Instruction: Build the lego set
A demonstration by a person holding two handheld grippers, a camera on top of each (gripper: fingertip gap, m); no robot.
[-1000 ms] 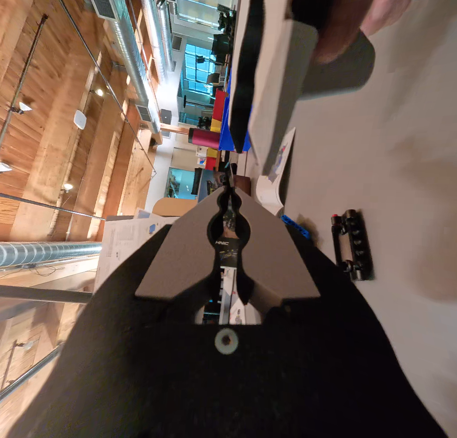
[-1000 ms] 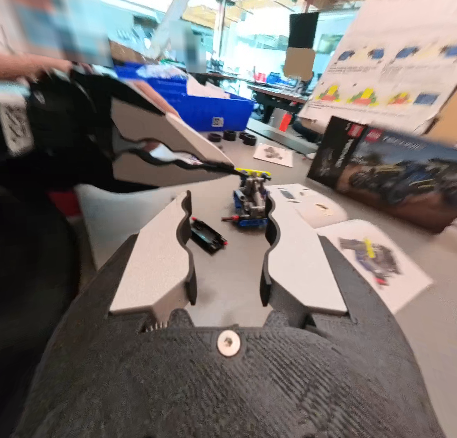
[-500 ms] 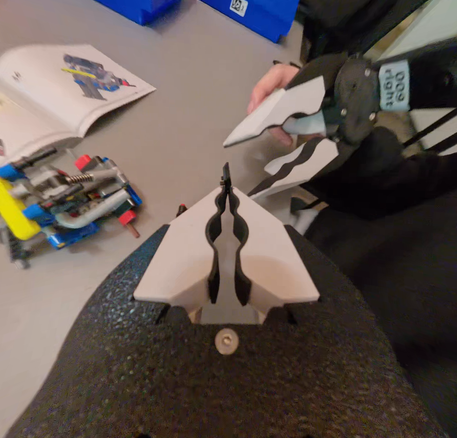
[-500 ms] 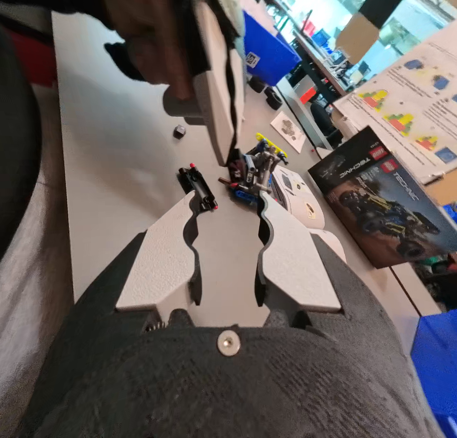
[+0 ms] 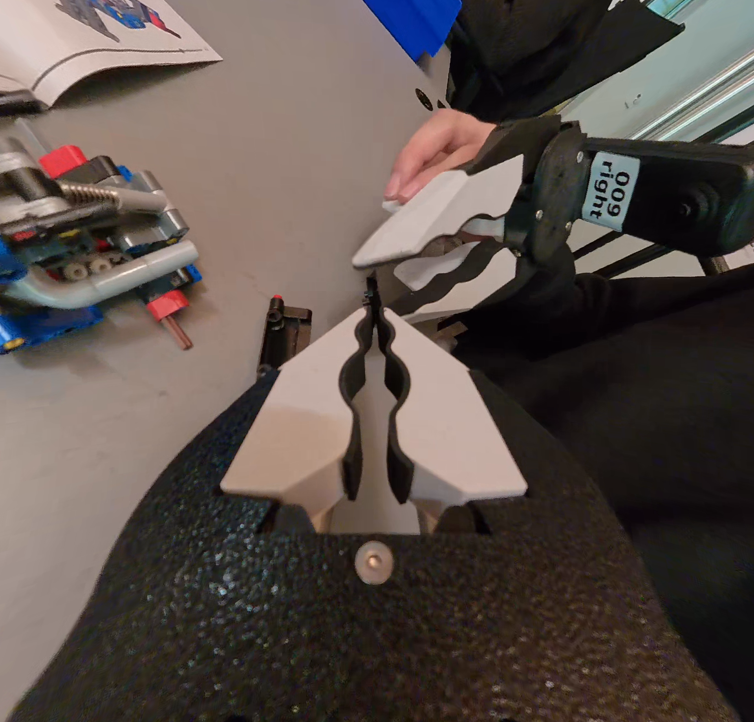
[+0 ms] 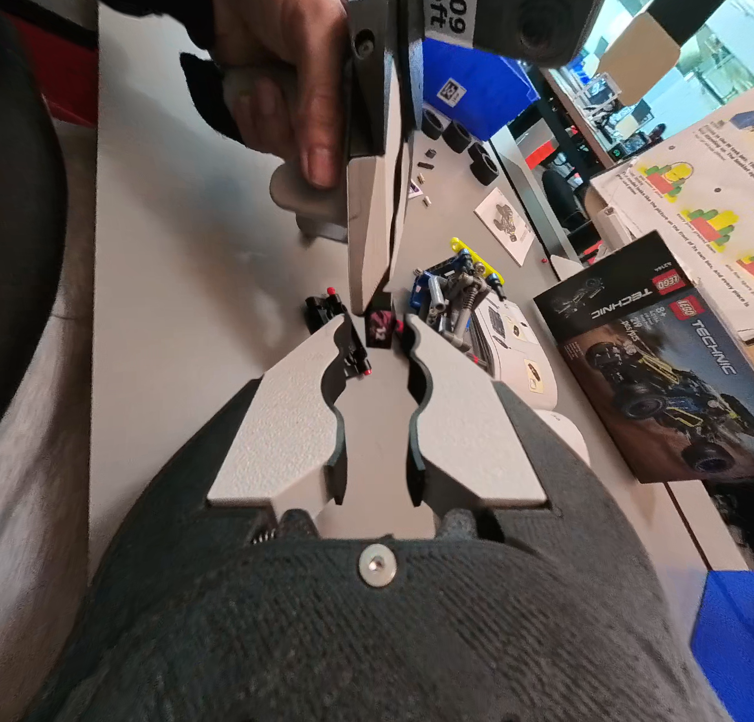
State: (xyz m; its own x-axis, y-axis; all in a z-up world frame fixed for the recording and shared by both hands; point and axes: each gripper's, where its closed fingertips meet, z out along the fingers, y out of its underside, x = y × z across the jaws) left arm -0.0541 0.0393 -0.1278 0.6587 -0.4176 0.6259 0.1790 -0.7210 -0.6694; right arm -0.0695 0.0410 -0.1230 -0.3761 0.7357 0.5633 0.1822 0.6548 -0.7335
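The left tongs (image 5: pixel 373 315) are clamped at the tips, pointing down between the parted right tongs (image 6: pixel 377 327).

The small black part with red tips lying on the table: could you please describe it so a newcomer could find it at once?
On the grey table, find the half-built blue, grey and yellow model. Just left of it lies a flat black assembly with red pins at its ends, separate from the model and partly hidden behind the right claw.
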